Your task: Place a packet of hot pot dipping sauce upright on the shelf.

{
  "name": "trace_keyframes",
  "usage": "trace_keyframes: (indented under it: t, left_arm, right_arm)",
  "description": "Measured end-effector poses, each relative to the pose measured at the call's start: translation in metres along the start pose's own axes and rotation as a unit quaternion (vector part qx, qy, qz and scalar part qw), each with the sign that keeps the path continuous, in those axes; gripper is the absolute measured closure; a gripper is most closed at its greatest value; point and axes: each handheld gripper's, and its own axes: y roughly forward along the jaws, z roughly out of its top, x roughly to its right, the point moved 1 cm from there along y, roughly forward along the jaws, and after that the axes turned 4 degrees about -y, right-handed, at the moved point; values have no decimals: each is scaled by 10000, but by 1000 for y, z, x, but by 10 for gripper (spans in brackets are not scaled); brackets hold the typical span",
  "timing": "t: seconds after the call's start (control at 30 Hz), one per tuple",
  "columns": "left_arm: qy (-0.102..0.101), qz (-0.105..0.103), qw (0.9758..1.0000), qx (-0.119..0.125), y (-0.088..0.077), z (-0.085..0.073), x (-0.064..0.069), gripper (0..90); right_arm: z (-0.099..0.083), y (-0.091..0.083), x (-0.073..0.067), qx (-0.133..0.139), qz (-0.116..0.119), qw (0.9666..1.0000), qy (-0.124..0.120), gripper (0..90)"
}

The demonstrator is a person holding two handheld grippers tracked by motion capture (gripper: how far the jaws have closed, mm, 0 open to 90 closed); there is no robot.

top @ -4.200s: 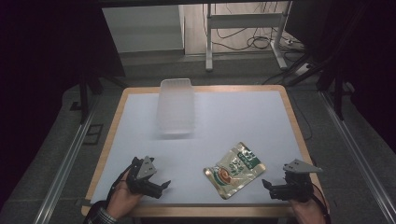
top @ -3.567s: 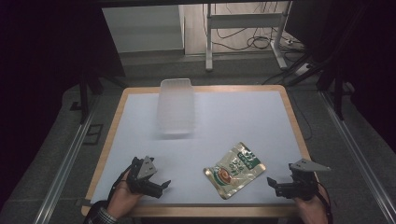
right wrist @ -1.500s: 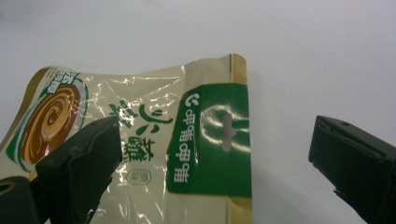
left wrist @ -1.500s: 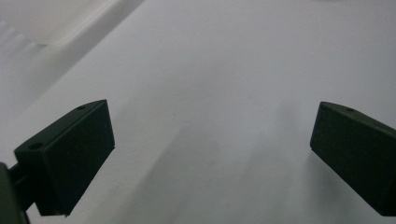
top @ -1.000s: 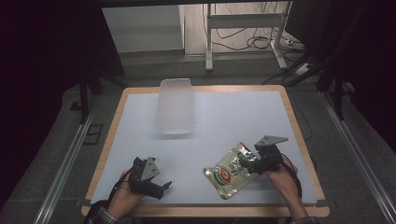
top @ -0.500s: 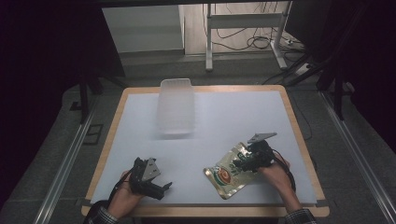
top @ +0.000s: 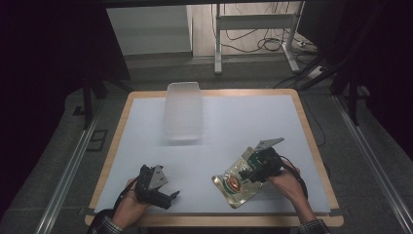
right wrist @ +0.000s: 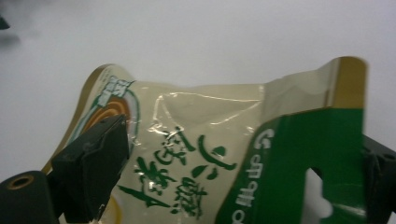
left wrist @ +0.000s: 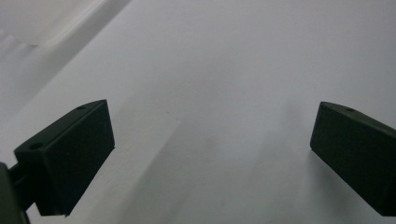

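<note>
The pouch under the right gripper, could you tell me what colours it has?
The pouch is cream with green lettering, a green header and gold edges; the right gripper view shows it best.

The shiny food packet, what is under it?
The food packet lies on the white table, with bare white surface all around its edges. The right claw straddles its green end, jaws apart. Anything beneath the packet itself is covered.

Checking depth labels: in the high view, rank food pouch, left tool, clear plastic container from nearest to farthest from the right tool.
1. Food pouch: under the right tool, whose jaws stand open over its green end, near front right.
2. Left tool: across the front edge, at the left.
3. Clear plastic container: farthest, toward the back left of the table.
</note>
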Motion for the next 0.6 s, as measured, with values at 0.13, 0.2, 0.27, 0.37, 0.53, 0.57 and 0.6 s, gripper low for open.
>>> trace_keyframes:
  t: [0.13,0.2,0.27,0.37,0.53,0.57,0.6]
  left_arm:
    - [17,-1,10000,-9,0,0,0,0]
    - [28,0,10000,-26,1,0,1,0]
    - [72,5,10000,-63,1,0,1,0]
    - [92,14,9999,-77,1,0,2,0]
    - [94,24,9999,-80,1,0,2,0]
    - [98,27,9999,-81,1,0,2,0]
    - [99,27,9999,-82,1,0,2,0]
  right_arm:
    - [2,1,-4,-51,-65,10000,-54,82]
    - [2,-1,-6,-22,22,10000,-10,75]
    - [3,-2,-7,-32,111,9999,72,51]
    - [2,1,-10,-143,192,9997,68,41]
    - [2,8,-17,-561,-185,9981,-173,229]
    - [2,9,-17,-574,-204,9980,-159,292]
    - [3,11,-17,-585,-132,9982,-91,348]
